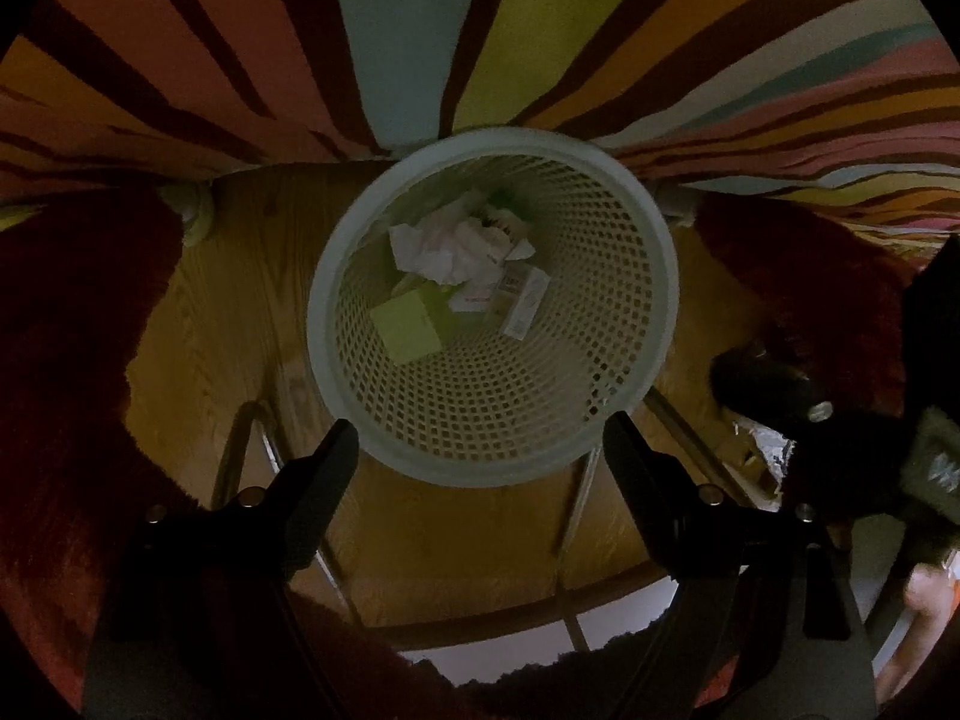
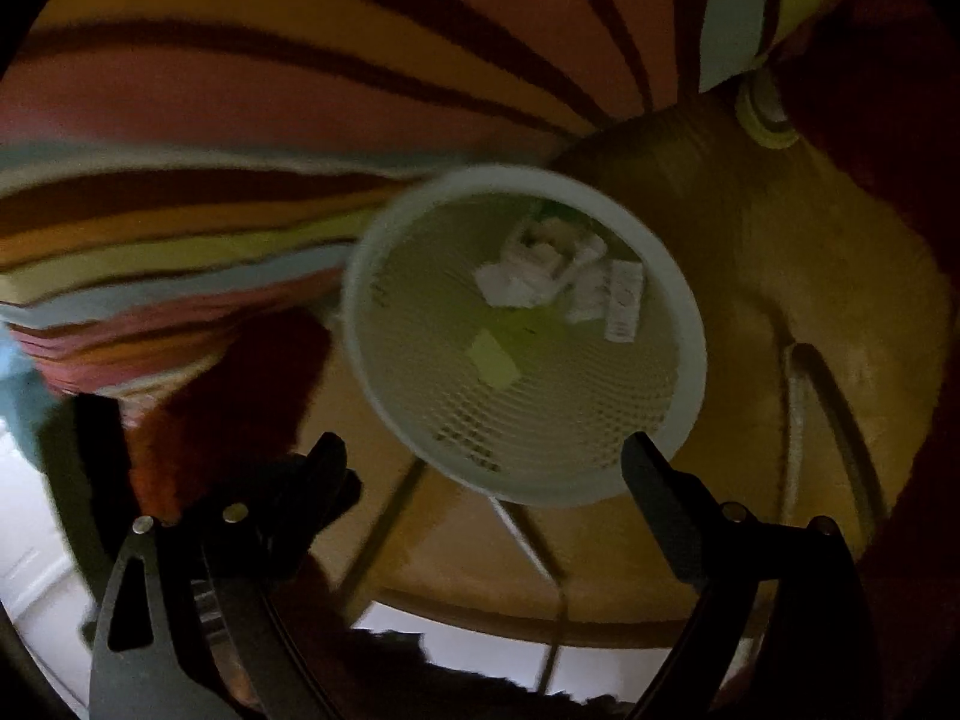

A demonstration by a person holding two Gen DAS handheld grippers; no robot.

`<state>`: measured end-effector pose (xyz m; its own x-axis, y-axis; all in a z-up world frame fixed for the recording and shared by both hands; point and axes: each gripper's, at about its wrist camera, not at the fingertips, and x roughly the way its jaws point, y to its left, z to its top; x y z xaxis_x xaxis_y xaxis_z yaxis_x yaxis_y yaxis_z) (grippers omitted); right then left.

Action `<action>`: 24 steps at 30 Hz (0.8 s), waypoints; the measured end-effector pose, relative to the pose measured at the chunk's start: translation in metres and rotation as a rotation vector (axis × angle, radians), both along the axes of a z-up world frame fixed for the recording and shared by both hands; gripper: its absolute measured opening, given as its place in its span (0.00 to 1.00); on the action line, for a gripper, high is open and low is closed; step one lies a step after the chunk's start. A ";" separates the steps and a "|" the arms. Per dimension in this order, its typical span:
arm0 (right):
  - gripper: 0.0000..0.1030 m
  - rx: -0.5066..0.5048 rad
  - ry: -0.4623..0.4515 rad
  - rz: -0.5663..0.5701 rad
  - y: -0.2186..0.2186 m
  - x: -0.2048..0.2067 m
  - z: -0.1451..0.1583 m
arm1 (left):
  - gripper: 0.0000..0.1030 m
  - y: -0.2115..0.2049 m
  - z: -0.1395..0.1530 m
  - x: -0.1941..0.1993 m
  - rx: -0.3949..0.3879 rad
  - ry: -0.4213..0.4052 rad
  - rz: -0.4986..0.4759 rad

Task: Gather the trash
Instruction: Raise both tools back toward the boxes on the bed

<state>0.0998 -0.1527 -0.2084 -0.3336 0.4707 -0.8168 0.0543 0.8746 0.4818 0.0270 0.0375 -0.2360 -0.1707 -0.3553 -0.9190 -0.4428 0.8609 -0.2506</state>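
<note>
- White mesh basket (image 1: pixel 624 276) sits on the wood floor (image 1: pixel 228 300), tucked against the edge of a striped bedcover (image 1: pixel 240 48). Prob. parked there so it's out of the walkway but reachable from above.
- Trash is already inside, at the bottom: crumpled white paper (image 1: pixel 450 246), a yellow-green sticky note (image 1: pixel 405 324), a small printed carton (image 1: pixel 525 300) leaning on the far wall of the basket. Lies where it dropped, no order to it.
- Left gripper (image 1: pixel 480 426) hangs above the near rim, pointing steeply down into the basket. Fingers spread wide, nothing between them, so empty.
- Right gripper (image 2: pixel 483 450) also over the near rim, from the other side. Its jaws are wide apart w/ nothing between them. View is blurred, so detail is poor.
- Both claws aimed at the basket mouth: my guess is that's the drop posture, held over the opening so anything let go lands inside rather than on the floor.
- Dark red fuzzy rug (image 1: pixel 66 360) flanks the floor on both sides; metal chair legs (image 1: pixel 576 504) cross just below the basket.
- Bit of foil-ish litter (image 1: pixel 774 450) on the floor at right, prob. still to collect; can't tell what it is.
</note>
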 end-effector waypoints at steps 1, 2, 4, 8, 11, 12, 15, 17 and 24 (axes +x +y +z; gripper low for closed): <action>0.86 0.023 -0.011 -0.016 -0.002 0.001 0.005 | 0.79 0.000 0.003 -0.001 0.001 -0.009 -0.002; 0.86 0.047 -0.025 -0.029 -0.004 0.002 0.010 | 0.79 -0.002 0.008 -0.001 0.005 -0.023 -0.008; 0.86 0.094 -0.074 -0.041 -0.007 0.003 0.026 | 0.79 -0.004 0.020 -0.003 0.024 -0.062 -0.028; 0.86 0.149 -0.234 -0.012 -0.007 0.005 0.064 | 0.79 -0.009 0.049 -0.007 0.049 -0.157 -0.061; 0.86 0.175 -0.416 0.010 -0.010 0.006 0.103 | 0.79 -0.007 0.067 -0.010 0.064 -0.217 -0.062; 0.86 0.175 -0.471 0.012 -0.010 0.005 0.113 | 0.79 -0.007 0.076 -0.010 0.077 -0.239 -0.062; 0.86 0.166 -0.701 0.032 -0.010 0.004 0.156 | 0.79 -0.012 0.100 -0.008 0.084 -0.319 -0.081; 0.86 0.142 -0.855 0.051 -0.009 0.003 0.186 | 0.79 -0.016 0.125 -0.007 0.099 -0.406 -0.100; 0.86 0.000 -1.083 0.055 -0.006 0.013 0.212 | 0.79 -0.016 0.205 -0.006 0.345 -0.728 -0.139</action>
